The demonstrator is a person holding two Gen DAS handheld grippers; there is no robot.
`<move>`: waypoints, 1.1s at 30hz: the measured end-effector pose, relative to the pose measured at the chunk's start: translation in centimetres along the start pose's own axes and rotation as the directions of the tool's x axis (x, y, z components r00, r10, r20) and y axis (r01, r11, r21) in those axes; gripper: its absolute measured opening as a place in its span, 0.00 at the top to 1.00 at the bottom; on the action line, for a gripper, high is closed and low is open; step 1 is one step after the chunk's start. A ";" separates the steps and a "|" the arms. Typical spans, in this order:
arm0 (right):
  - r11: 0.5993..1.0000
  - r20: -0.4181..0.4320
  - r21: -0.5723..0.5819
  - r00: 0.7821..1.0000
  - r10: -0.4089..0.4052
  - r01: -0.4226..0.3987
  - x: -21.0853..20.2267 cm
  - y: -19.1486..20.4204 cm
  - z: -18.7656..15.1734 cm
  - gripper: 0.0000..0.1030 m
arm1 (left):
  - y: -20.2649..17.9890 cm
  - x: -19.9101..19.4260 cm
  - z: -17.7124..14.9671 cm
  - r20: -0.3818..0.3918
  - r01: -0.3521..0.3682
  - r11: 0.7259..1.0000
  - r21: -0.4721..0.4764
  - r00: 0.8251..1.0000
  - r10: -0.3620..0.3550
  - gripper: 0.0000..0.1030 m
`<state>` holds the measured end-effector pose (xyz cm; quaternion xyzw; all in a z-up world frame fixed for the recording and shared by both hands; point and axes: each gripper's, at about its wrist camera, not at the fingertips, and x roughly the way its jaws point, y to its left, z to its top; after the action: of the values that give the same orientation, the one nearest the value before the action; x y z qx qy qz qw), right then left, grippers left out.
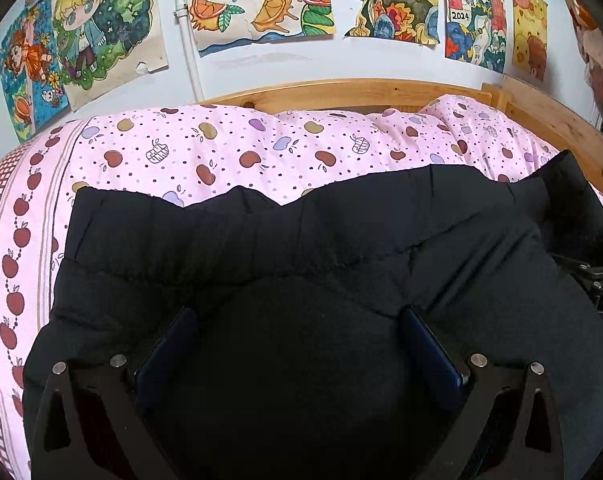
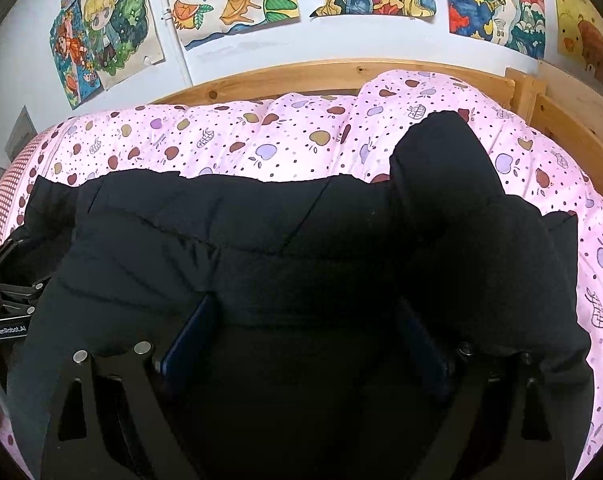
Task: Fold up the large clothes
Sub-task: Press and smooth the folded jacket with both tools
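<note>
A large black padded jacket lies spread on a pink apple-print quilt. My left gripper is open, its blue fingers wide apart and resting on the jacket's near part. In the right wrist view the jacket fills the middle, with a sleeve or hood folded up on the right. My right gripper is open over the jacket, its blue fingers apart, with fabric between them. The other gripper's body shows at each view's edge.
The quilt covers a bed with a wooden frame along the far side and right. Colourful drawings hang on the white wall behind the bed.
</note>
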<state>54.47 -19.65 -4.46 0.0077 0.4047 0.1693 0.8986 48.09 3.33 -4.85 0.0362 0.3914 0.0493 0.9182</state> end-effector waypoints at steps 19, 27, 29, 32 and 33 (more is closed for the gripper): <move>0.999 0.065 -0.034 0.997 -0.035 0.037 -1.9 0.3 -1.0 0.13 | 0.2 -1.8 -1.7 0.106 -0.006 1.000 0.004 0.994 0.006 0.00; 0.997 0.080 -0.049 0.995 -0.059 0.063 -2.5 0.4 -1.2 0.11 | 0.3 -2.4 -2.1 0.129 -0.001 1.000 0.003 0.992 0.000 0.00; 0.996 0.083 -0.049 0.994 -0.065 0.069 -2.8 0.4 -1.3 0.11 | 0.4 -2.6 -2.2 0.133 0.006 1.000 0.000 0.991 -0.006 0.00; 0.997 0.090 -0.049 0.994 -0.063 0.068 -3.1 0.2 -1.4 0.11 | 0.5 -3.0 -2.4 0.138 0.009 1.000 -0.003 0.990 -0.009 0.00; 0.997 0.093 -0.047 0.994 -0.063 0.068 -3.2 0.2 -1.4 0.11 | 0.5 -3.2 -2.4 0.139 0.007 1.000 -0.003 0.990 -0.007 0.00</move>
<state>51.39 -20.68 -3.09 -0.0204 0.3590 0.1492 0.9211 44.13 3.49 -4.22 0.0366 0.3263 0.0440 0.9435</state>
